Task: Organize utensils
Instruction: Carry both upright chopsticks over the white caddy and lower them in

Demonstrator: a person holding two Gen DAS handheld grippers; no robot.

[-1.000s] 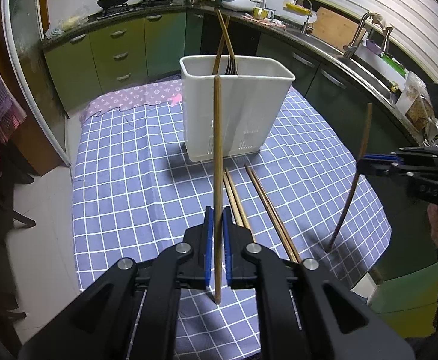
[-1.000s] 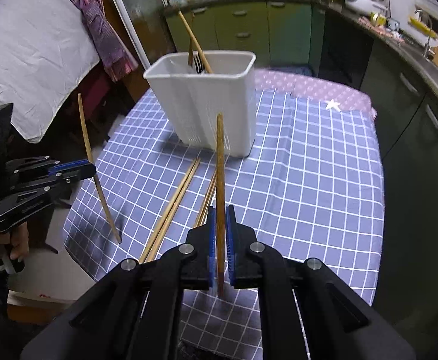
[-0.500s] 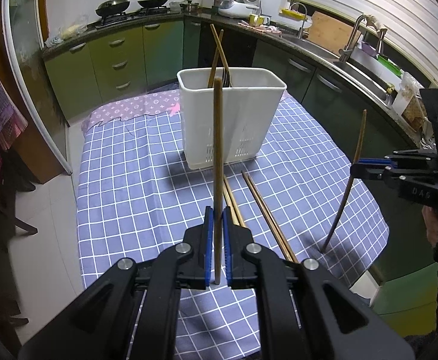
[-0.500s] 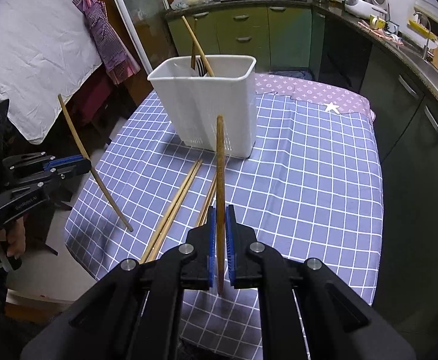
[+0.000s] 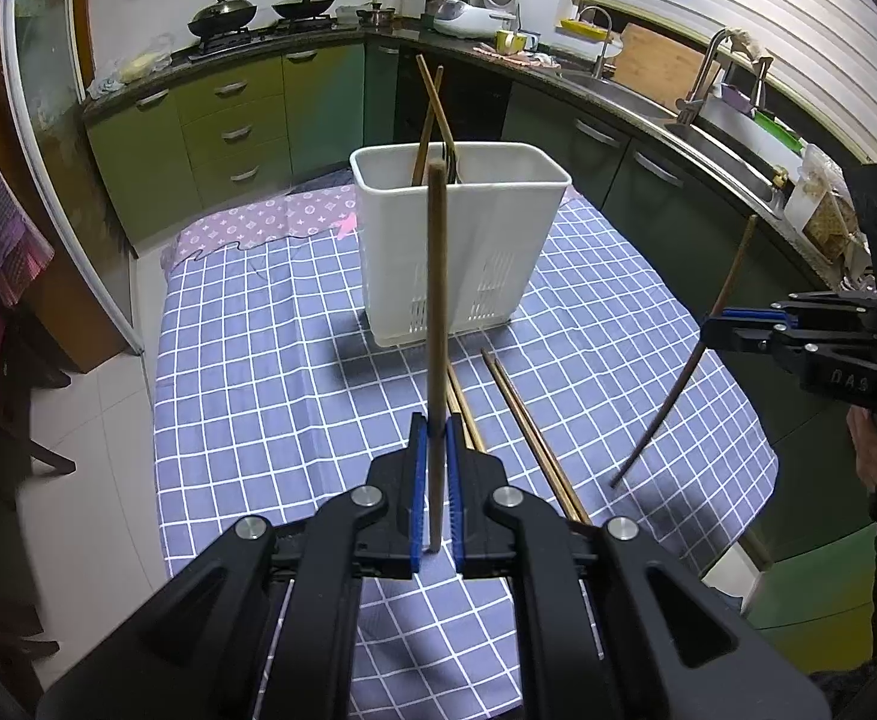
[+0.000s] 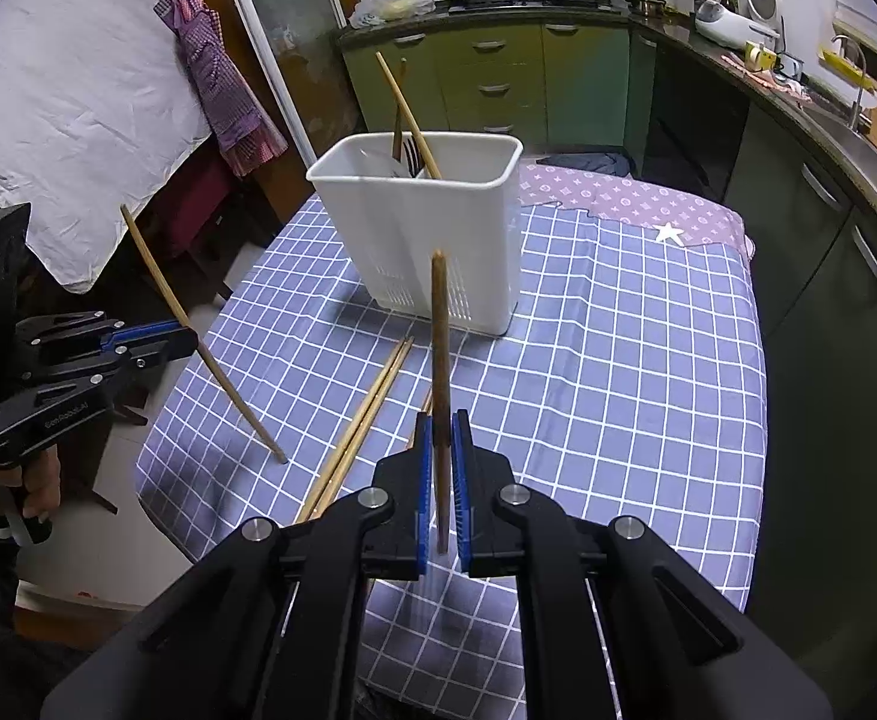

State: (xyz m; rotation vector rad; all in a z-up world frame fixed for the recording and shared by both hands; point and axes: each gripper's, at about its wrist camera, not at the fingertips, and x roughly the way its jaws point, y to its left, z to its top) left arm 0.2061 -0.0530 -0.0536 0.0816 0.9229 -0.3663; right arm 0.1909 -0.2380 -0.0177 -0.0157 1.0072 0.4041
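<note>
Wooden chopstick (image 5: 437,324) base hidden between tool (image 5: 437,468) pads

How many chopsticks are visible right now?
8: one in the left gripper, one in the right gripper, four lying on the tablecloth, two standing in the white holder; more may be hidden inside.

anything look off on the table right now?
Mostly tidy. Loose chopsticks lie on the checked cloth in front of the white holder, unsorted. Each tongs holds one chopstick; nothing is spilled or broken.
</note>
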